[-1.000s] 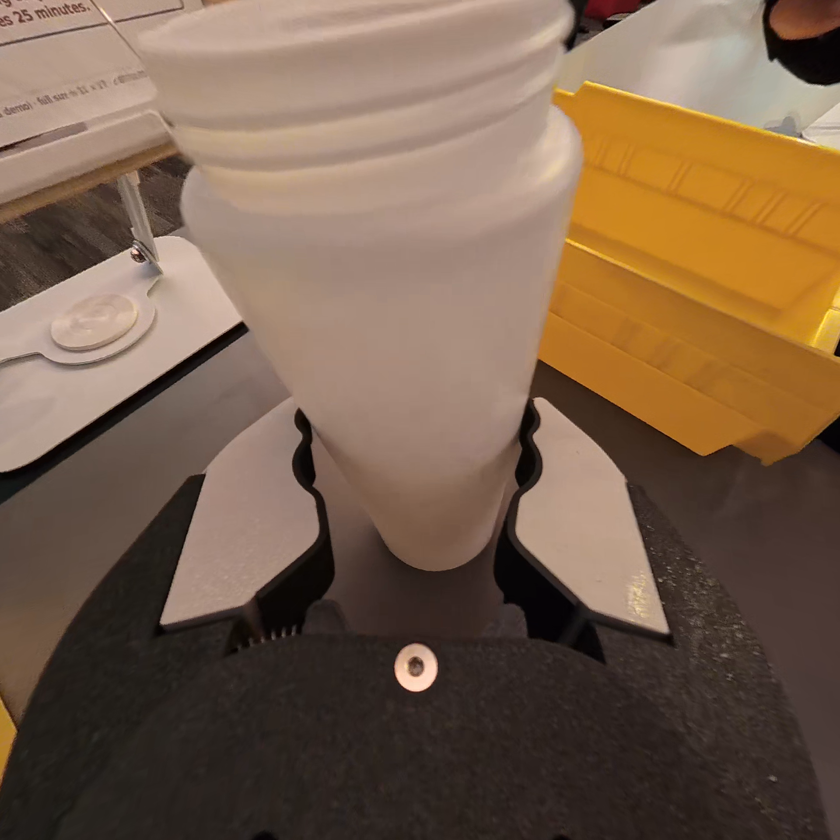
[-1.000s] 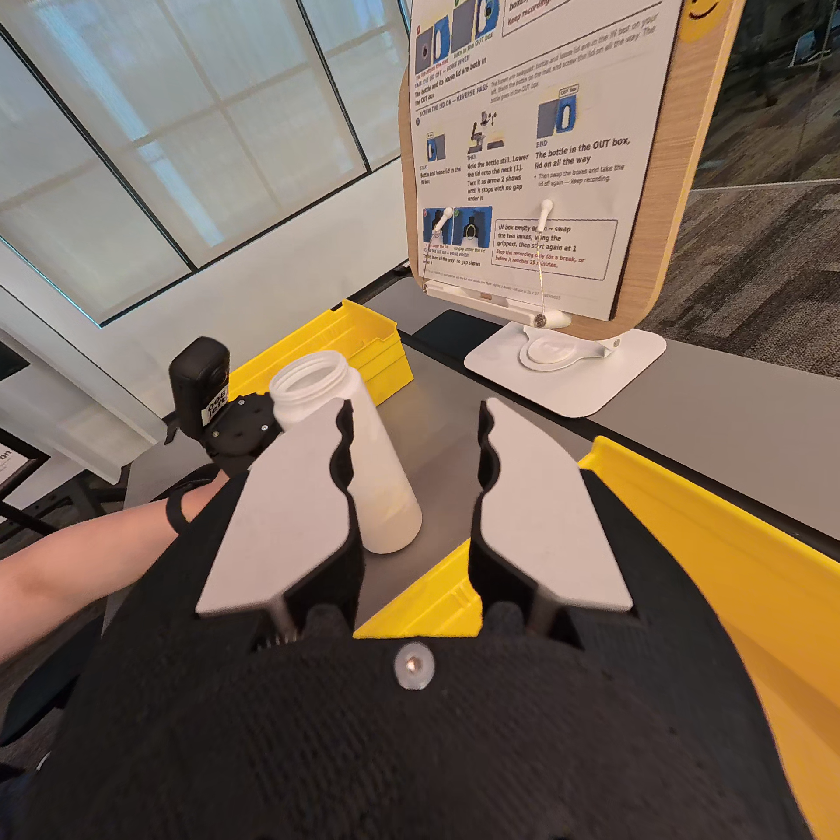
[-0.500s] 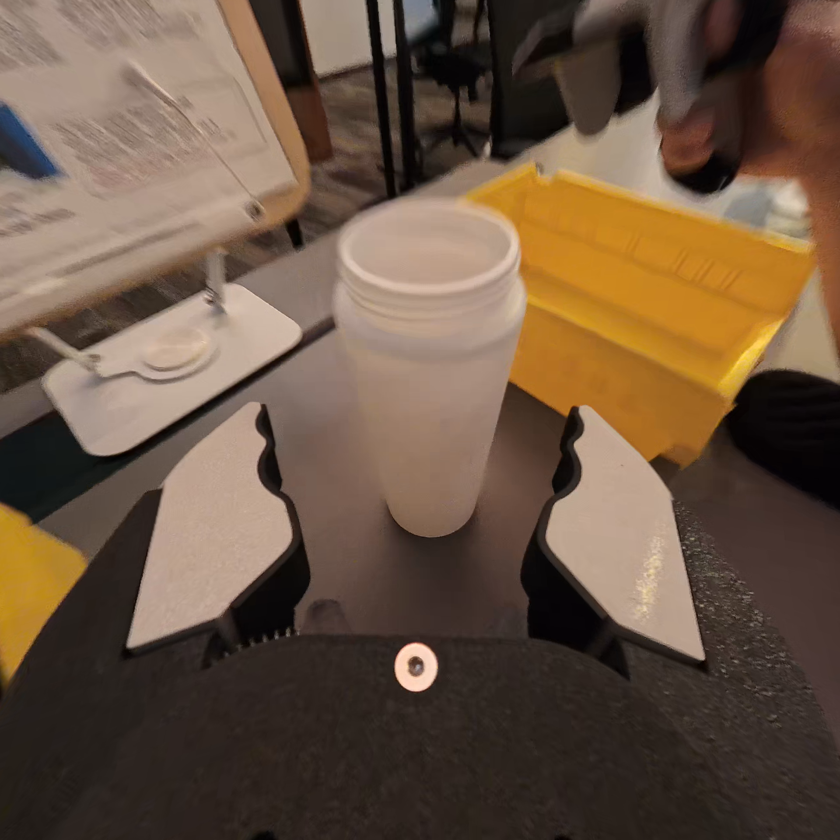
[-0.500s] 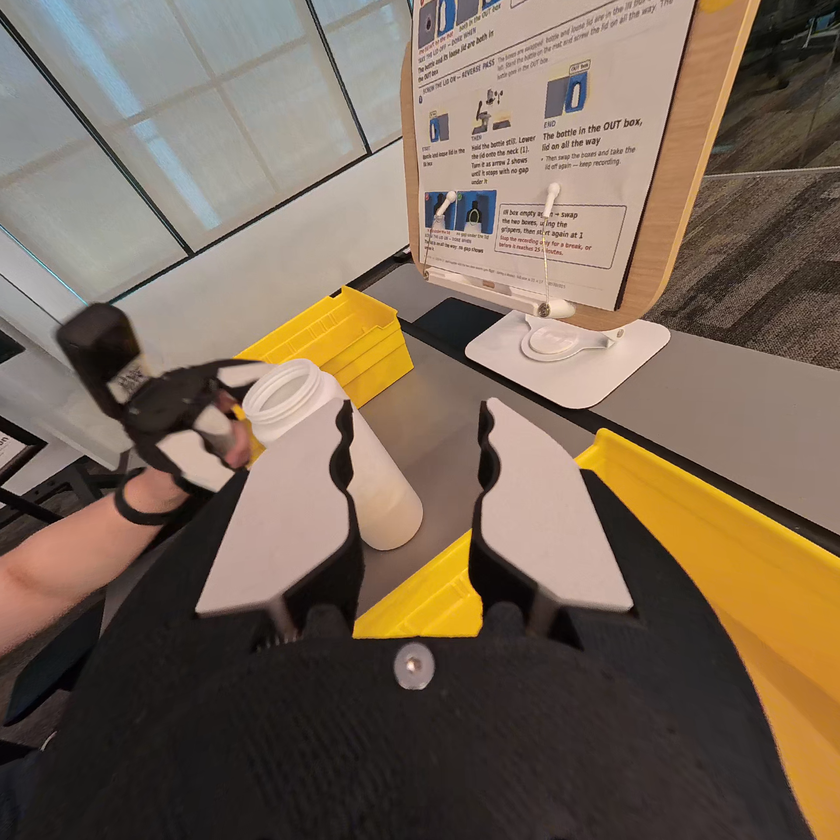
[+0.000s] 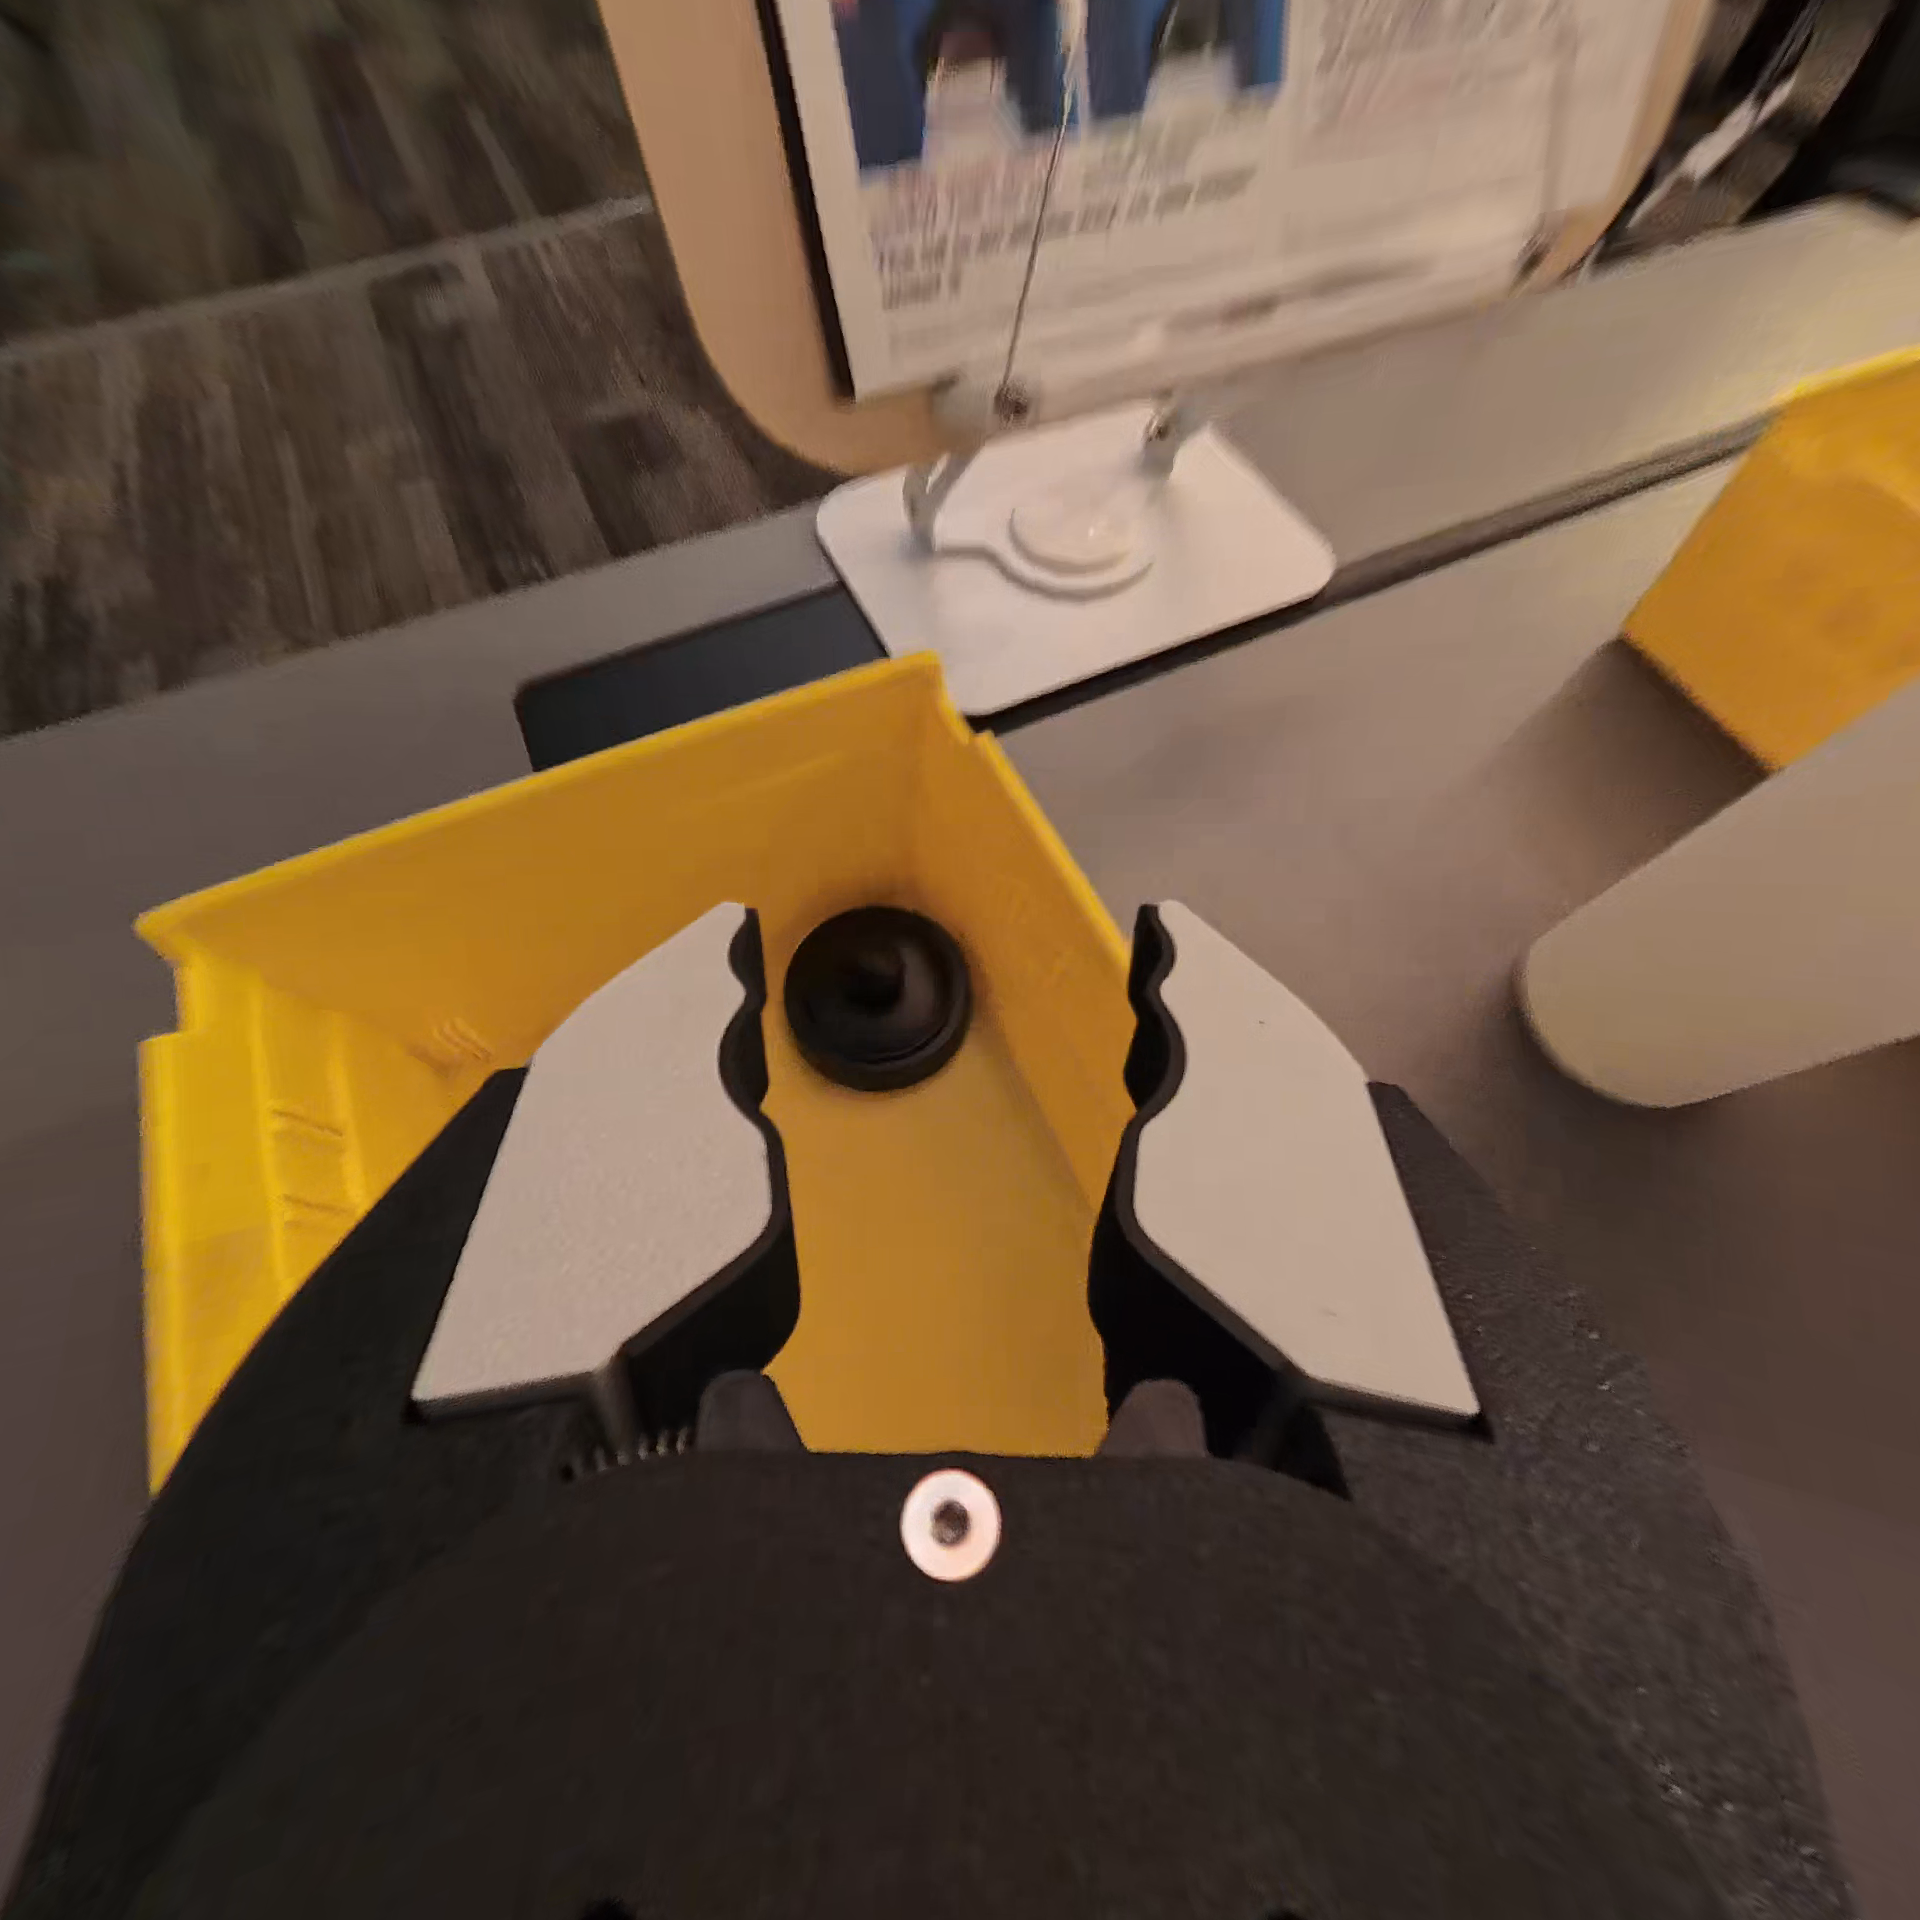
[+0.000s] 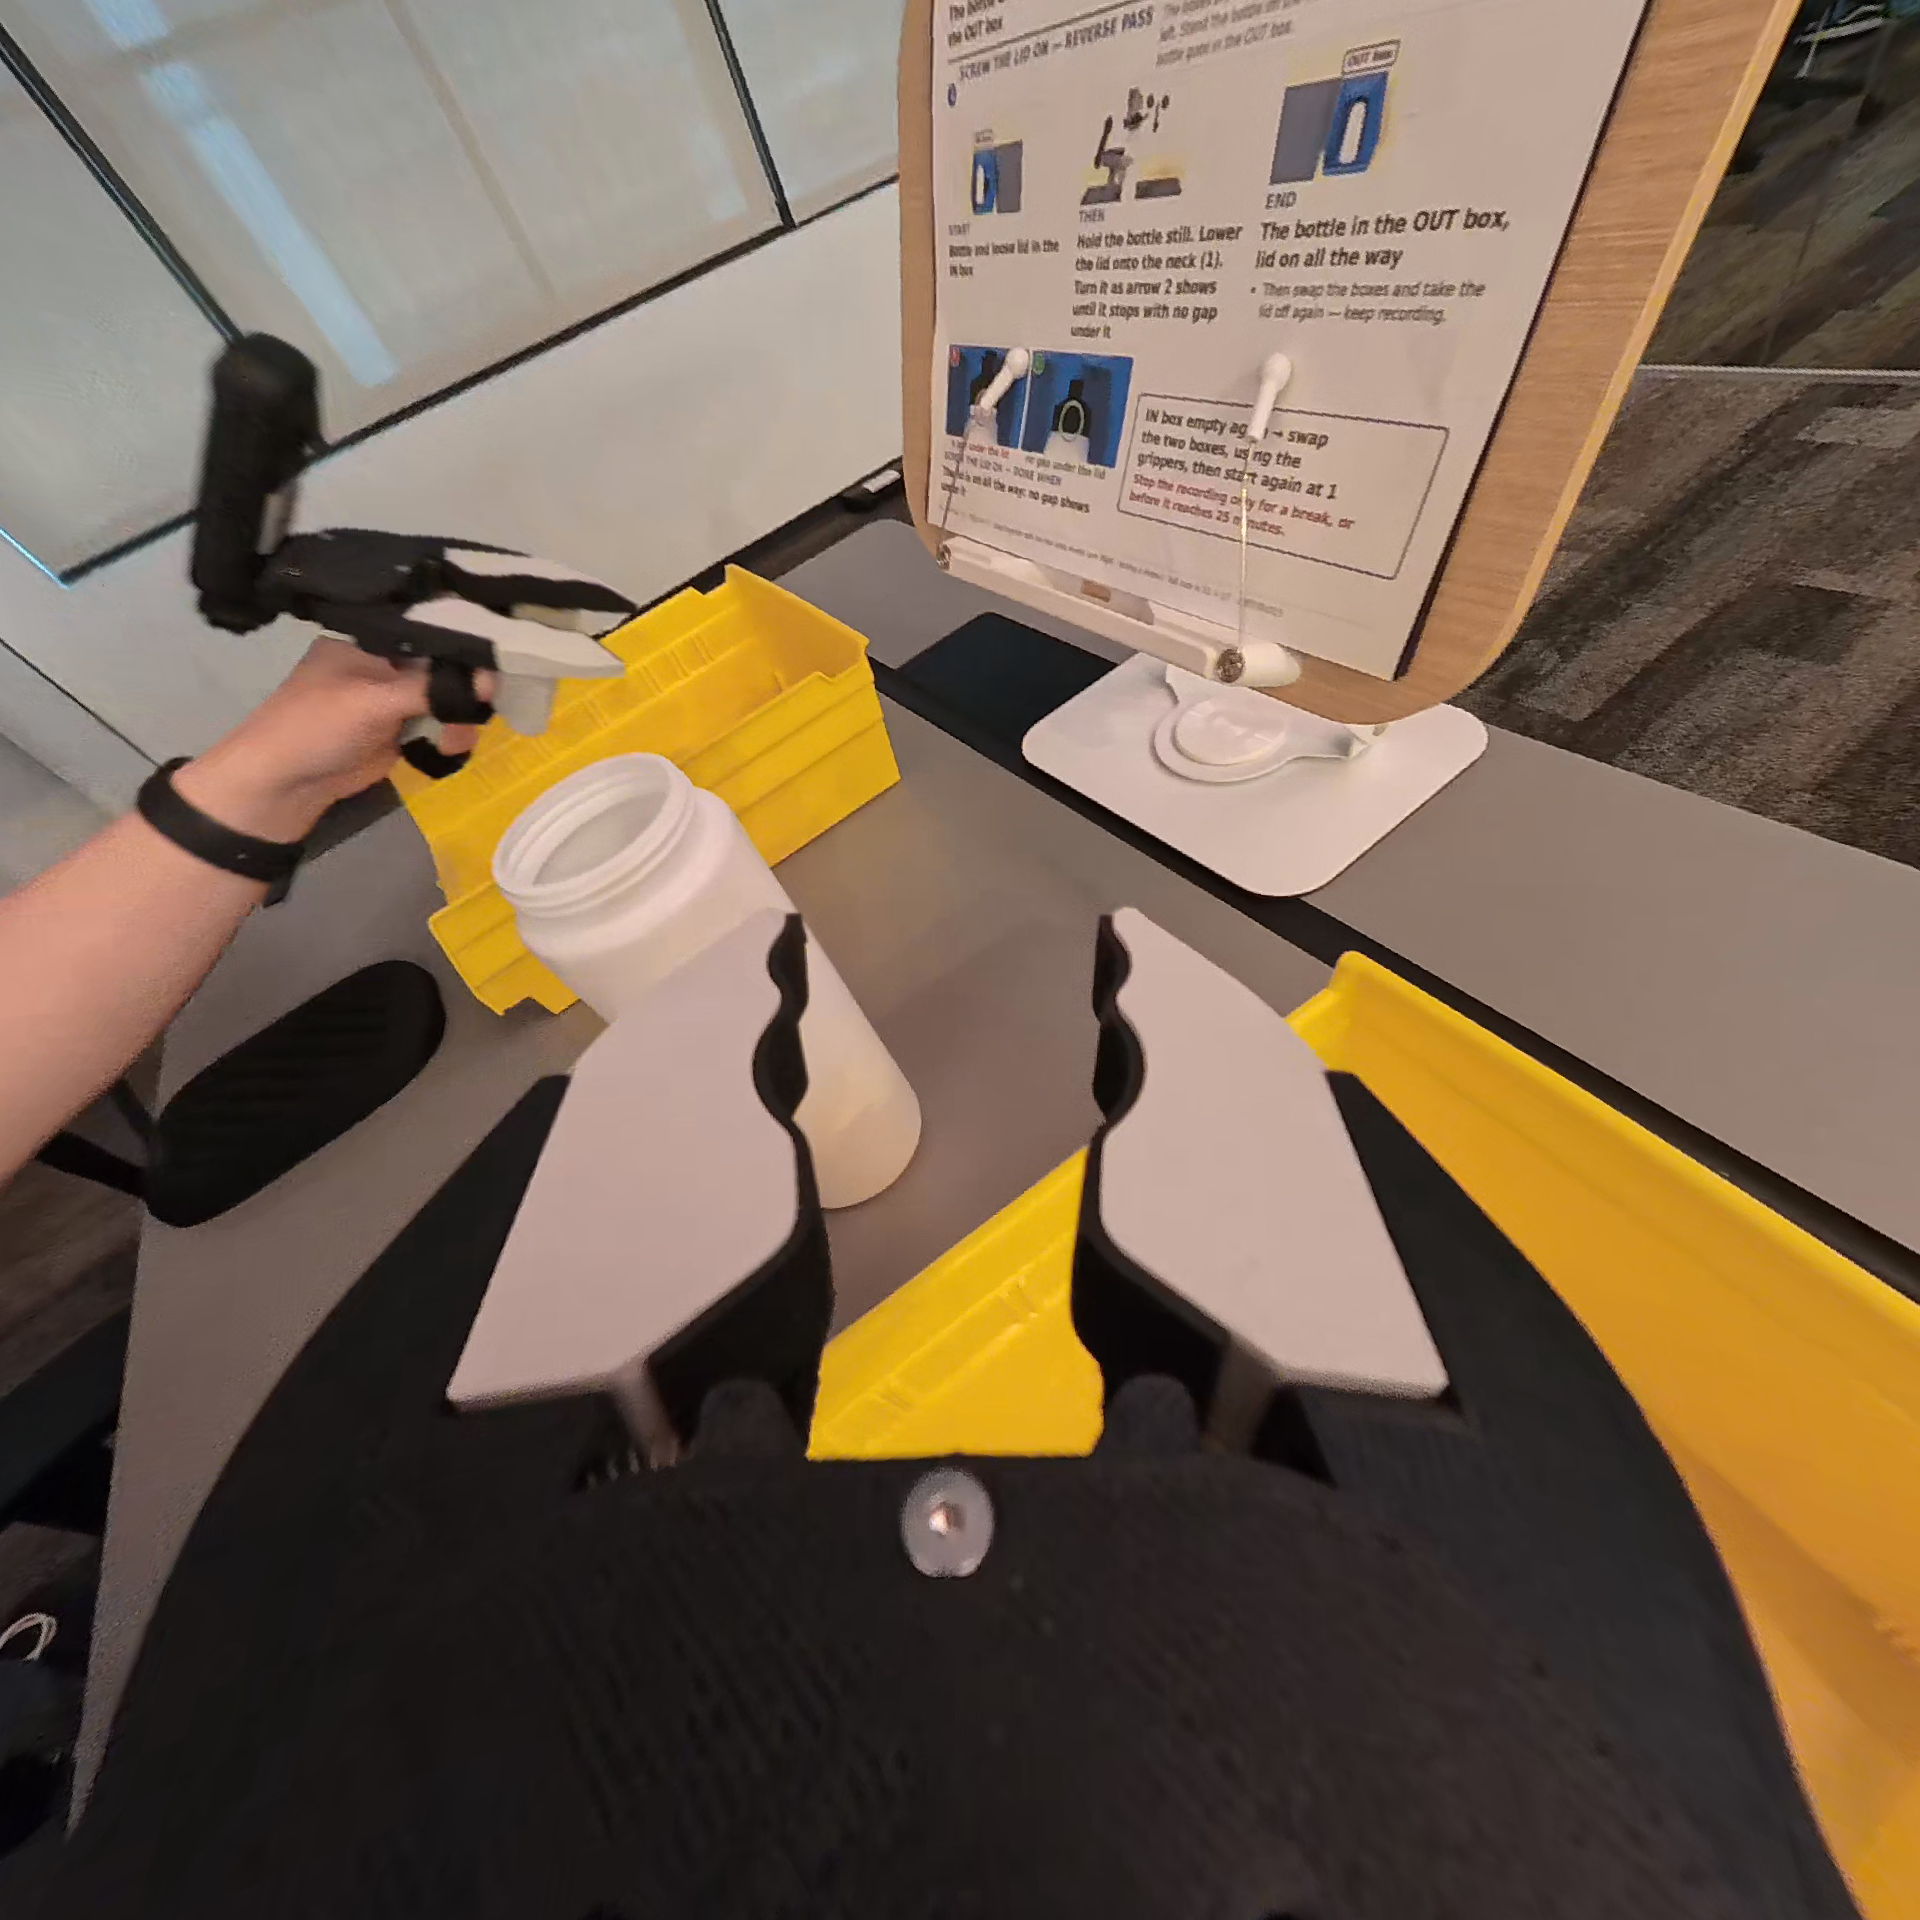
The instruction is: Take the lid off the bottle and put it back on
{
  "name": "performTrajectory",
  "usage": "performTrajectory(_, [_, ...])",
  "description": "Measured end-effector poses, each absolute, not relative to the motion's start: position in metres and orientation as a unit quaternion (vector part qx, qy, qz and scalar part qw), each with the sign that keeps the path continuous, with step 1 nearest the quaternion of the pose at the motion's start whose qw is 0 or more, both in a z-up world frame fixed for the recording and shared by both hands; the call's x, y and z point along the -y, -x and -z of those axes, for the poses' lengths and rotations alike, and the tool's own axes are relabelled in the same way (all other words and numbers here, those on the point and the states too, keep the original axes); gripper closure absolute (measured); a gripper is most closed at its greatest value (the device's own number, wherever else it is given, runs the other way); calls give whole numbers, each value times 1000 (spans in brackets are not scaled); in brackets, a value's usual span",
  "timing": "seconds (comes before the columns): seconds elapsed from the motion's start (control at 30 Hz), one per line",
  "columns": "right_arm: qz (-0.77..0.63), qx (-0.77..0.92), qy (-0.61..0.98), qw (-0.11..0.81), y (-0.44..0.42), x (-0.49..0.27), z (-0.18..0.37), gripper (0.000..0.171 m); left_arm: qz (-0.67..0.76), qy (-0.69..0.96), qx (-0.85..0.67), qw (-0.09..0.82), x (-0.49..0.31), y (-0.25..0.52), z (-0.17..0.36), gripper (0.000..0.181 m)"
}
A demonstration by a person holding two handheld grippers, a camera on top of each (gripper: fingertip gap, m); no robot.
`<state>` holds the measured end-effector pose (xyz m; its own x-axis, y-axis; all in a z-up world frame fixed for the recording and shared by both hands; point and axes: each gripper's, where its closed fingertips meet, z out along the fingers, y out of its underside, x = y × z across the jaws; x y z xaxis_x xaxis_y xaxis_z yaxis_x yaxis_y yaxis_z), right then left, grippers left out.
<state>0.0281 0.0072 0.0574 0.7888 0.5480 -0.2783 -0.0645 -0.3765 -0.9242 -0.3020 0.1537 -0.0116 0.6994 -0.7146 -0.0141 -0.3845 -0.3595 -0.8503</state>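
Note:
The white bottle stands upright on the grey table with its mouth open and no lid on it. Its lower body also shows at the right edge of the left wrist view. The black lid lies in the far corner of a yellow bin. My left gripper is open and empty, hovering over that bin with the lid just ahead between its fingertips. In the right wrist view it is held up in a hand, left of the bottle. My right gripper is open and empty, above the near yellow bin's corner.
A second yellow bin sits behind the bottle; it also shows in the left wrist view. An instruction board on a white stand stands at the back of the table. A black chair armrest is at the left.
My left gripper opened, let go of the bottle, lifted away and swung over the bin that holds the black lid. The bottle stays standing. My right gripper has hardly moved.

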Motion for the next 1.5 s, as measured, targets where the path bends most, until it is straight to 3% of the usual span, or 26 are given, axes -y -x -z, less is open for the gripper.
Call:
performTrajectory(0.27, [-271, 142, 786, 538, -41, -6, -57, 117, 139, 827, -407, 362, -195, 293, 113, 104])
performTrajectory(0.6, [-249, 150, 807, 514, -40, -12, -41, 117, 89, 839, -436, 312, -206, 297, 148, 99])
performTrajectory(0.7, [-240, 158, 814, 506, -38, -13, -36, 117, 115, 857, -400, 304, -207, 297, 148, 113])
performTrajectory(0.83, [-236, 165, 812, 508, -36, -13, -37, 117, 132, 854, -366, 346, -207, 309, 122, 112])
performTrajectory(0.97, [-218, 186, 788, 545, -29, -11, -56, 118, 177, 803, -351, 448, -185, 315, 48, 112])
performTrajectory(1.1, [-206, 251, 725, 608, 2, 9, -97, 118, 277, 692, -414, 522, -105, 296, -31, 112])
performTrajectory(1.2, [-277, 347, 653, 614, 62, 48, -123, 114, 333, 613, -510, 504, -31, 266, -62, 113])
performTrajectory(1.33, [-399, 470, 567, 546, 139, 105, -123, 96, 339, 548, -621, 447, 44, 220, -71, 113])
performTrajectory(1.5, [-302, 502, 591, 554, 172, 89, -92, 86, 281, 508, -696, 423, 85, 178, -63, 112])
